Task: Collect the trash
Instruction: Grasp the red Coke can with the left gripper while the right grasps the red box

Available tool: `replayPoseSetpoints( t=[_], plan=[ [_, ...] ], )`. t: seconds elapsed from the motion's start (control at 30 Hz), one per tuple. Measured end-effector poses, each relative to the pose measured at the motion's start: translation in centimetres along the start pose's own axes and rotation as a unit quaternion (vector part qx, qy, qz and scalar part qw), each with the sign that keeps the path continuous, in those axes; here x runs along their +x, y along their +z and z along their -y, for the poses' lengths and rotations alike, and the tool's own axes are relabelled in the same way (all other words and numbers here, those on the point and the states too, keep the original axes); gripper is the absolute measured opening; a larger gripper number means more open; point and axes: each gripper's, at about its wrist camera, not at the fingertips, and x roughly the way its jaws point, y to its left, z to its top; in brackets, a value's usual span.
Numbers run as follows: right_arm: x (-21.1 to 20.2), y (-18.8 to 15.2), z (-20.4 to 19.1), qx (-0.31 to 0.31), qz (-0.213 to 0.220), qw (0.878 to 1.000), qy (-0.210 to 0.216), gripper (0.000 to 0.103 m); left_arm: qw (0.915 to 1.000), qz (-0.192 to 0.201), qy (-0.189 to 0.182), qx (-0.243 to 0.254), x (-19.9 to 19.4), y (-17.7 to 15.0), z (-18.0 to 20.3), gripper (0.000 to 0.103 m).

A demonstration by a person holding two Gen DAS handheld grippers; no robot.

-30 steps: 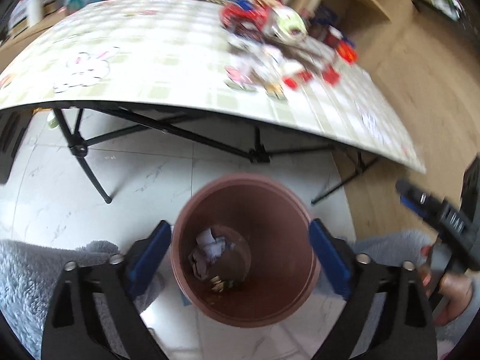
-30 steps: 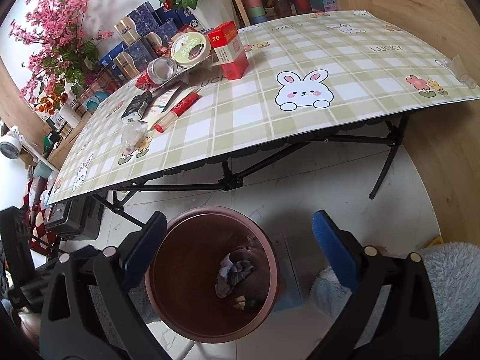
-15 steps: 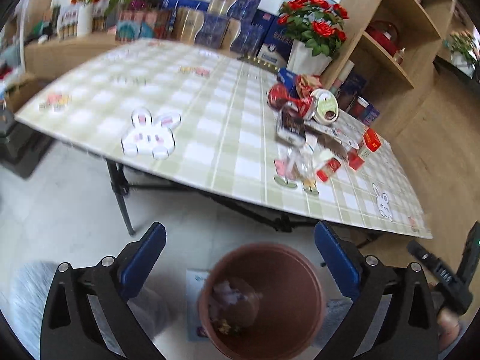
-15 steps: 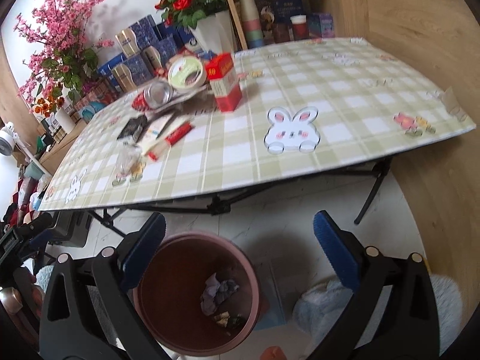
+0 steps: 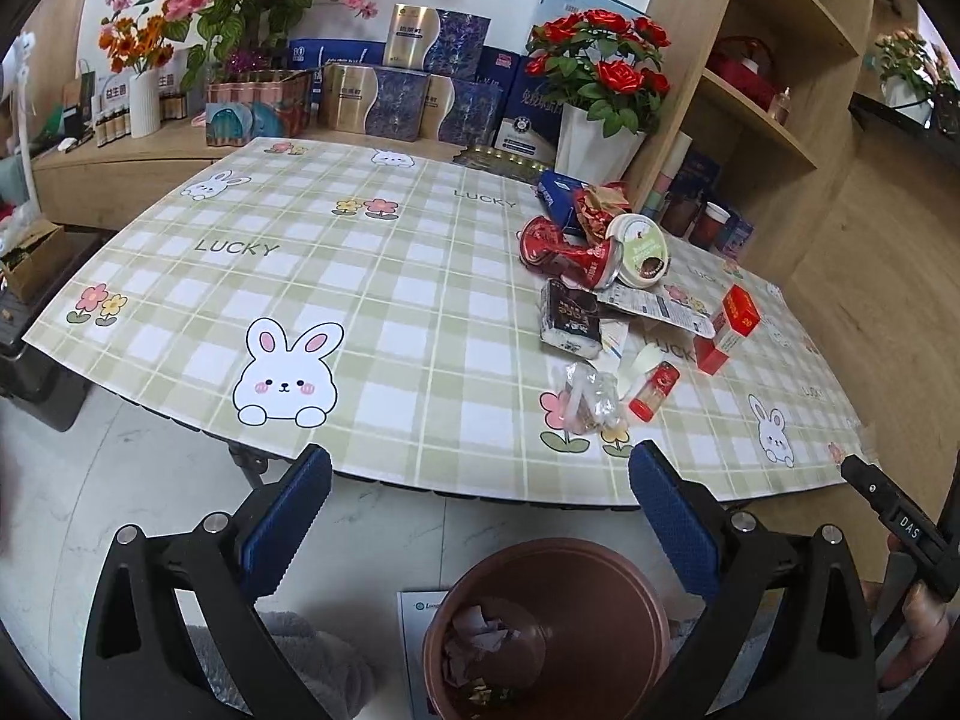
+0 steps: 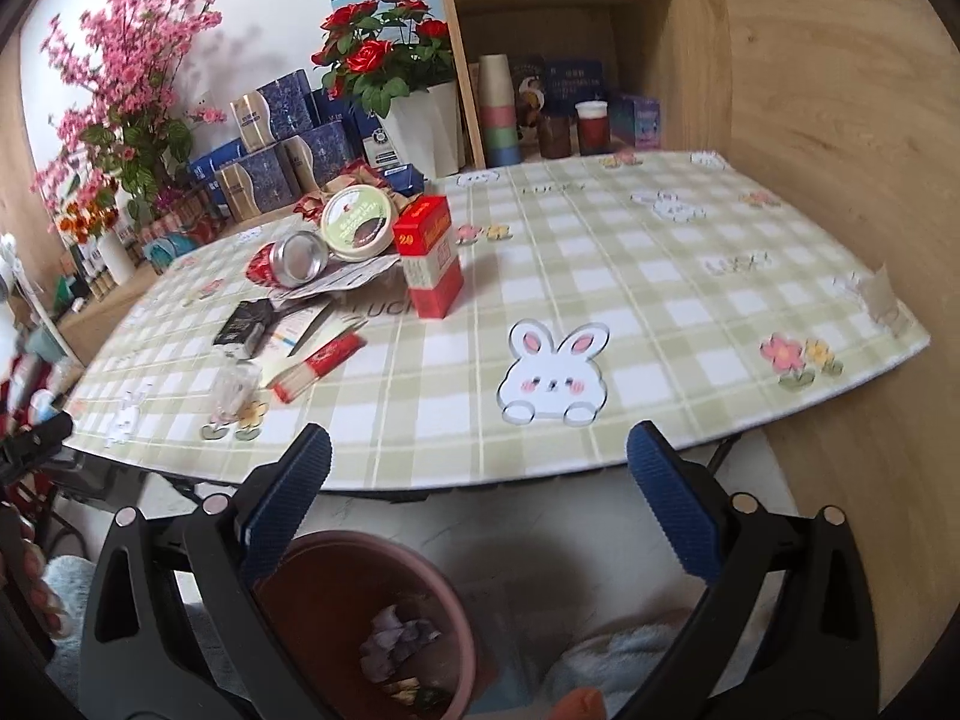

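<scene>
Left wrist view
- Left gripper (image 5: 479, 516): held with jaws wide apart and nothing between them, above the floor at the near table edge.
- Trash bin (image 5: 600, 594): a reddish-brown round bin is seen on the floor below the gripper; crumpled paper scraps (image 5: 474, 642) are seen lying inside.
- Table (image 5: 372, 276): covered by a green plaid cloth printed with rabbits and flowers.
- Trash pile: gathered on the right part of the table; a crushed red can (image 5: 564, 252), a round green-lidded tub (image 5: 641, 249), a dark packet (image 5: 570, 318), a red carton (image 5: 727, 329), a small red tube (image 5: 654, 391) and a clear crumpled wrapper (image 5: 591, 396) are seen close together, the wrapper nearest the table edge.
- Right gripper: its black body is seen at the right border, held by a hand (image 5: 912, 630).

Right wrist view
- Right gripper (image 6: 479, 516): jaws spread wide, empty, above the floor before the table edge.
- Trash bin (image 6: 432, 588): seen lower left, partly behind the left finger (image 6: 288, 498); crumpled paper (image 6: 399, 642) is seen inside.
- Trash pile: seen on the left half of the table; the red carton (image 6: 431, 264) is standing upright, with the can (image 6: 294, 255) and tub (image 6: 360, 222) just behind it.
- Clear wrapper (image 6: 234, 387): lying near the front-left table edge.
</scene>
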Motion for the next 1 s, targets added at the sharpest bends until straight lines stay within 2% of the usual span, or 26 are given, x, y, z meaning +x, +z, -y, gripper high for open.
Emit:
replayPoseSetpoints(
  t=[0.2,0.33,0.4,0.47,0.77,0.9,0.93,1.0],
  plan=[
    [2.6,2.0,-0.6,-0.023,-0.008,0.999,-0.022,0.097,0.9997,-0.018,0.013,0.005,1.7,1.7,-0.5,0.097],
    [5.7,4.2,-1.0,-0.014,-0.006,1.0,-0.013,0.097,0.9993,-0.026,0.011,-0.024,3.2,2.9,-1.2,0.097],
    [7.4,5.1,-1.6,-0.021,-0.008,0.999,-0.032,0.097,0.9988,-0.028,0.005,-0.039,3.9,3.4,-1.4,0.097],
    [9.5,6.3,-2.3,-0.023,-0.01,0.999,-0.031,0.097,0.9983,-0.032,0.004,-0.048,4.8,3.7,-1.3,0.097],
    [14.4,9.3,-3.3,0.018,-0.005,1.0,-0.016,0.097,0.9962,-0.059,-0.003,-0.064,8.3,4.7,0.1,0.097],
    [15.6,10.0,-3.0,0.053,0.001,0.999,-0.005,0.097,0.9969,-0.066,-0.01,-0.042,10.1,5.8,1.5,0.097],
    [16.2,10.1,-2.8,0.067,-0.006,0.998,-0.001,0.096,0.9968,-0.065,-0.015,-0.043,10.3,6.1,1.6,0.097],
    [16.9,10.2,-2.5,0.074,-0.018,0.997,0.01,0.079,0.9957,-0.065,-0.033,-0.058,11.1,7.0,1.9,0.096]
  ],
)
